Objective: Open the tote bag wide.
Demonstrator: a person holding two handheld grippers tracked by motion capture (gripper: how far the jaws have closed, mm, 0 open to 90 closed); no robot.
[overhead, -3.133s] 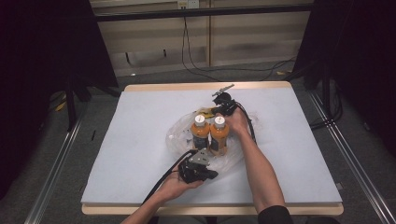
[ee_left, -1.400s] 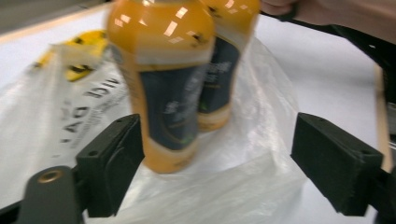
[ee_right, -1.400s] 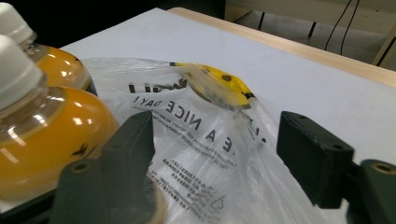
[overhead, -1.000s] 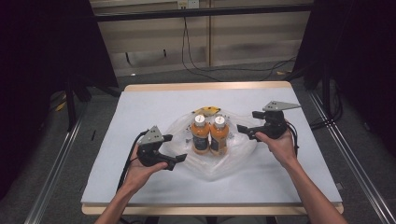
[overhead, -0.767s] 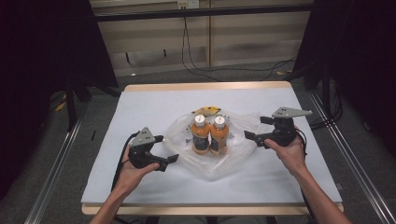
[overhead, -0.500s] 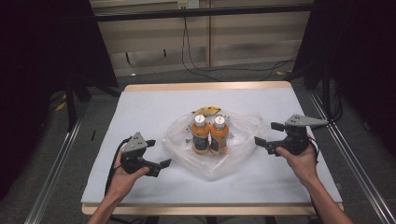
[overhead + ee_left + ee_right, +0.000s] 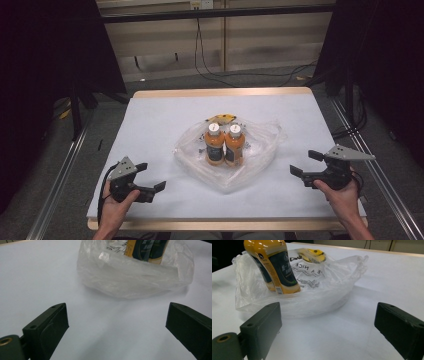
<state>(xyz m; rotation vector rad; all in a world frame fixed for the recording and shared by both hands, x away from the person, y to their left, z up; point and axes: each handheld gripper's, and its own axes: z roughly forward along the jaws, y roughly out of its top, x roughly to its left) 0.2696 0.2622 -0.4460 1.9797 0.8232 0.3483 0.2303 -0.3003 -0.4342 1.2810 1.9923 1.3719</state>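
Two orange bottles [image 7: 224, 144] with white caps stand upright side by side, touching, inside a clear plastic bag [image 7: 260, 150] that lies crumpled around their bases at the middle of the bench [image 7: 165, 115]. A small yellow thing [image 7: 221, 119] sits in the bag just behind the bottles, toward the far edge; what it is cannot be made out.

The left hand-held gripper [image 7: 149, 177] rests near the front left corner of the bench, its jaws spread wide and pointing toward the bag, with nothing between them. In the left gripper view the bag [image 7: 135, 277] lies ahead of the jaws, well apart from them.

The right hand-held gripper [image 7: 307, 163] is held near the front right corner, close to the right edge, jaws also wide and empty. In the right gripper view the bottles [image 7: 273, 267] and the bag [image 7: 332, 285] lie ahead, clear of the jaws.
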